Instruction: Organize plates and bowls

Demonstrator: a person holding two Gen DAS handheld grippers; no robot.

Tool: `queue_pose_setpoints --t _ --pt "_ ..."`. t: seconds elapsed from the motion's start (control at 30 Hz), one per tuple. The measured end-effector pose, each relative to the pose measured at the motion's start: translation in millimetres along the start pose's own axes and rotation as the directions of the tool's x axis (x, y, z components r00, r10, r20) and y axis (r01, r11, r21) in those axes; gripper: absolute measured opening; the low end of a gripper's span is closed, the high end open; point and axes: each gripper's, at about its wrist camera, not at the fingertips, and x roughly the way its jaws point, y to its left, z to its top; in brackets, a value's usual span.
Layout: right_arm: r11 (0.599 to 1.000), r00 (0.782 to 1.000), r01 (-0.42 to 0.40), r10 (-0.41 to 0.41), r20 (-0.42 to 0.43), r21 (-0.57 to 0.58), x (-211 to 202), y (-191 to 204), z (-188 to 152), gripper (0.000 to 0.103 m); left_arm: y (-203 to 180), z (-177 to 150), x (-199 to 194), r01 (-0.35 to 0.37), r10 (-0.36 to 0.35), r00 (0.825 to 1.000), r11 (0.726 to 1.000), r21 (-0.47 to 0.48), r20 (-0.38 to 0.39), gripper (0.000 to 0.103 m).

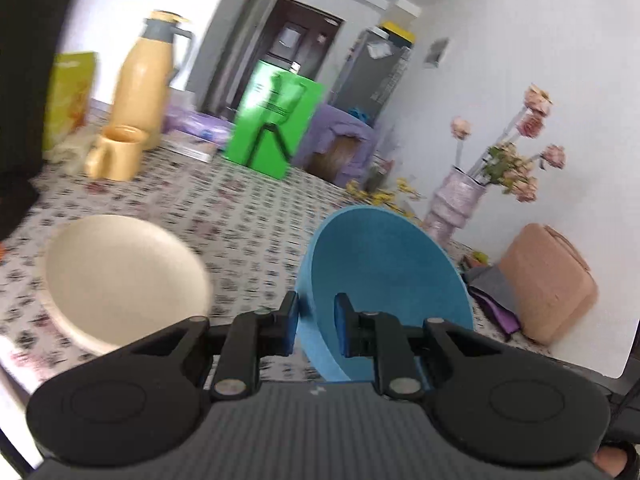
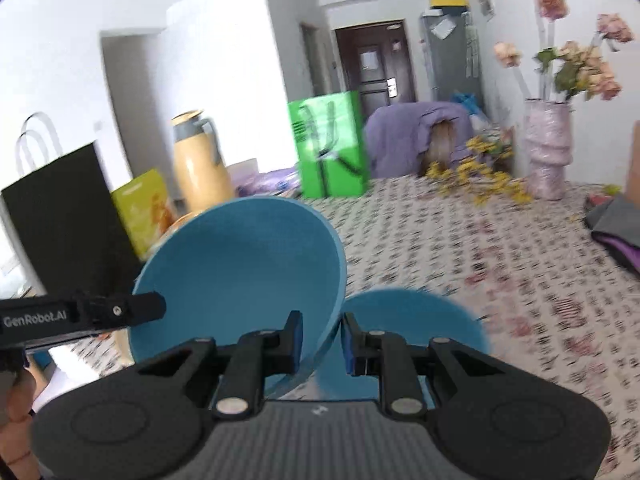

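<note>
Gripping one blue bowl (image 1: 384, 280) between them, both tongs hold it tilted above the bench (image 1: 248, 216), which is covered in a flowered cloth. The left tongs (image 1: 316, 326) are nearly closed on the bowl's rim, one pad outside the wall and the other inside the hollow. The right tongs (image 2: 322, 342) are likewise nearly closed, pinching the opposite edge of the same bowl, whose open side faces the right camera. In the right view the left tongs reach in from the left edge as a black arm touching the bowl's rim.

A second blue dish (image 2: 412, 332) lies on the bench just below and to the right of the raised bowl in the right view; it is too blurred to tell whether it is a bowl or a plate. A cream bowl (image 1: 120, 276) sits on the bench to the left of the left tongs, apart from the blue one.

Farther back stand a yellow jug (image 1: 144, 84) with a grey lid, a yellow mug (image 1: 116, 152) just in front of it, a green box (image 1: 272, 124), a black bag (image 2: 64, 216), and a pale vase (image 1: 456, 200) of pink flowers near the white wall. A pinkish-brown case (image 1: 548, 284) lies near the right edge.
</note>
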Motion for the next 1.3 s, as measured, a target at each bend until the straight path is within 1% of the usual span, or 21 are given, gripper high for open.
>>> queue_pose_setpoints --t 0.07,0.17,0.27,0.37,0.47,0.53,0.63,0.67,0.7,0.77,0.9,0.93,1.0,1.07,1.17,1.27,1.3 --pt "0.999 0.999 0.032 -0.033 0.002 0.025 0 -20 6 0.02 -12 3 22 0.032 -0.032 0.998 0.999 -0.003 -0.046 0.018" --pt "0.995 0.997 0.079 -0.078 -0.015 0.068 0 -49 8 0.021 -29 0 51 0.064 -0.065 0.991 0.998 -0.007 -0.118 0.018" --pt "0.989 0.993 0.114 -0.11 -0.046 0.09 4 -70 6 0.021 -38 -8 69 0.081 -0.08 0.983 0.997 -0.002 -0.166 0.018" --pt "0.987 0.991 0.122 -0.115 -0.072 0.104 8 -82 2 0.023 -41 -13 84 0.079 -0.077 0.974 0.997 0.001 -0.212 0.018" --pt "0.986 0.99 0.118 -0.108 -0.092 0.116 16 -88 -2 0.024 -39 -16 91 0.068 -0.065 0.97 0.998 0.004 -0.236 0.018" --pt "0.986 0.99 0.108 -0.094 -0.11 0.13 22 -91 -4 0.027 -39 -17 94 0.058 -0.054 0.966 0.998 0.009 -0.252 0.021" --pt "0.987 0.989 0.086 -0.067 -0.135 0.137 32 -94 -7 0.032 -38 -18 95 0.052 -0.046 0.966 0.999 0.016 -0.256 0.025" --pt "0.987 0.988 0.085 -0.066 -0.14 0.135 34 -93 -9 0.036 -37 -18 95 0.062 -0.055 0.965 0.998 0.018 -0.258 0.027" --pt "0.987 0.988 0.084 -0.064 -0.142 0.136 35 -92 -11 0.038 -38 -18 95 0.069 -0.063 0.964 0.997 0.017 -0.258 0.033" --pt "0.988 0.989 0.078 -0.059 -0.139 0.134 34 -91 -12 0.039 -41 -18 95 0.078 -0.069 0.964 0.997 0.027 -0.257 0.039" --pt "0.99 0.991 0.066 -0.05 -0.125 0.127 28 -91 -14 0.039 -46 -22 93 0.062 -0.043 0.967 0.996 0.069 -0.25 0.043" --pt "0.99 0.992 0.064 -0.049 -0.12 0.126 26 -91 -13 0.039 -47 -23 91 0.061 -0.041 0.969 0.995 0.075 -0.244 0.044" --pt "0.99 0.993 0.064 -0.051 -0.104 0.124 20 -90 -13 0.04 -49 -24 84 0.064 -0.04 0.974 0.993 0.1 -0.222 0.053" --pt "0.991 0.995 0.06 -0.049 -0.092 0.122 13 -89 -14 0.041 -51 -25 77 0.066 -0.04 0.979 0.99 0.125 -0.198 0.058" --pt "0.991 0.996 0.056 -0.047 -0.077 0.121 4 -87 -16 0.047 -53 -29 66 0.069 -0.04 0.984 0.985 0.158 -0.176 0.063" --pt "0.992 0.997 0.055 -0.048 -0.062 0.114 -5 -83 -21 0.049 -53 -35 55 0.057 -0.029 0.988 0.982 0.183 -0.152 0.071" --pt "0.992 0.997 0.054 -0.048 -0.055 0.111 -9 -81 -23 0.053 -52 -38 51 0.048 -0.021 0.99 0.98 0.194 -0.14 0.075"
